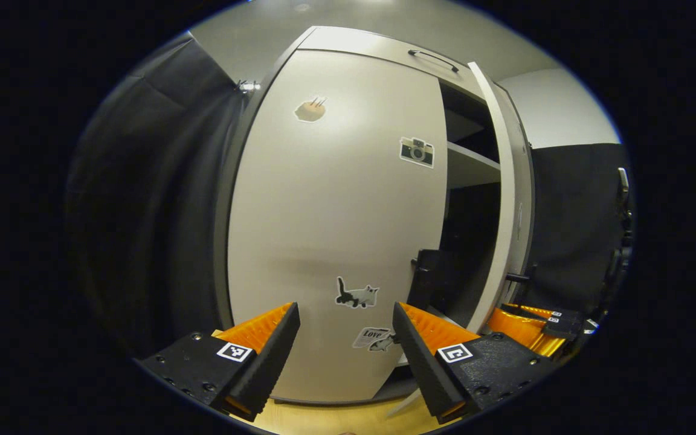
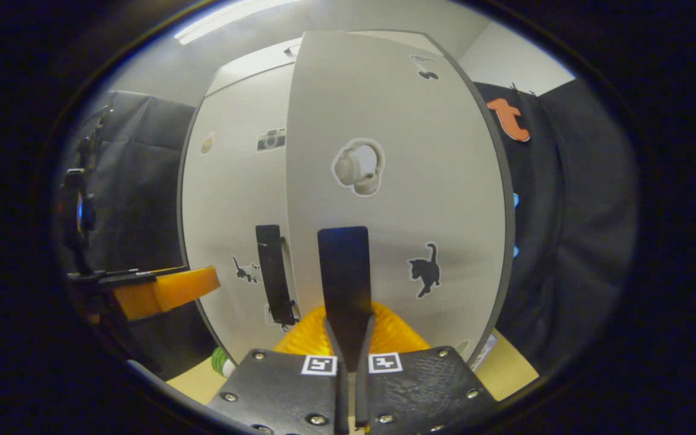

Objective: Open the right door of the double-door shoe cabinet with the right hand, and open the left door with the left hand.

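Here, low in the left gripper view, the left gripper [image 1: 345, 320] hovers with fingers apart before the closed left door [image 1: 336, 211], which fills the frame's centre. To its right the right door [image 1: 505, 199] stands ajar, a shelf [image 1: 472, 157] visible inside. In the right gripper view, the right gripper [image 2: 348, 338] has its fingers together, seemingly clamped on the right door's dark handle [image 2: 344, 272] at bottom centre.

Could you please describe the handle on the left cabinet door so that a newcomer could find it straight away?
Start at the pale double-door shoe cabinet. Its left door, the closed one bearing a camera sticker, has a dark vertical handle low on its inner edge. Unlike the right door's handle, no jaws are clamped on it.
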`<state>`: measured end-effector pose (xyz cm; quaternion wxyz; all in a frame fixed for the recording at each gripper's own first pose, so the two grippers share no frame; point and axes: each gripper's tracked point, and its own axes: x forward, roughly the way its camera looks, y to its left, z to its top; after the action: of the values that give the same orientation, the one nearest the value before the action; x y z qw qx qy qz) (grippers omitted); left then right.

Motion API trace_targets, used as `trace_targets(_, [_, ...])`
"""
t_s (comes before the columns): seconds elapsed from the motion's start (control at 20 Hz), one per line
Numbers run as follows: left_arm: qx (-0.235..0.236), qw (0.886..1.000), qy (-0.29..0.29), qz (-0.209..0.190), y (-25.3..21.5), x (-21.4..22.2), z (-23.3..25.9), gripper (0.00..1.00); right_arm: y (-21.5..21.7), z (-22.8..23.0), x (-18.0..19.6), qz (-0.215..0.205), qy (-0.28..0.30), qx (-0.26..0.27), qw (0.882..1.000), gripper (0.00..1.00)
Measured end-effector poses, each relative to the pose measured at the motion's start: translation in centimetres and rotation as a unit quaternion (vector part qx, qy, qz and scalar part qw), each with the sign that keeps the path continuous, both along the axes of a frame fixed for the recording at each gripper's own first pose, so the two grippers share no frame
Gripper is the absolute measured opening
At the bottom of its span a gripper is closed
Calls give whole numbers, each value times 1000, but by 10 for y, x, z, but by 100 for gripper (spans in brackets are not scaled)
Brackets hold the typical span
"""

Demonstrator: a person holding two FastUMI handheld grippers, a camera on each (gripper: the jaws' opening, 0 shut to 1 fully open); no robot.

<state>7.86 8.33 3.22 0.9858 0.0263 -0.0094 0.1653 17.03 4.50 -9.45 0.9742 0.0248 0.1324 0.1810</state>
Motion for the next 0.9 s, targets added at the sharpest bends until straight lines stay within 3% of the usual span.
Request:
trace_targets(0.4, [9,999,0,-33,-42,46,-9,95,-50,11,-21,-45,-6,-12,999,4])
trace_targets(0.65, [35,999,4,-12,-44,67,-19,96,-99,15,-22,-110,-3,-35,993,3])
trace_targets(0.9, [48,998,2,42,-26,79,-24,96,-143,21,-11,-136,-30,-64,988,1])
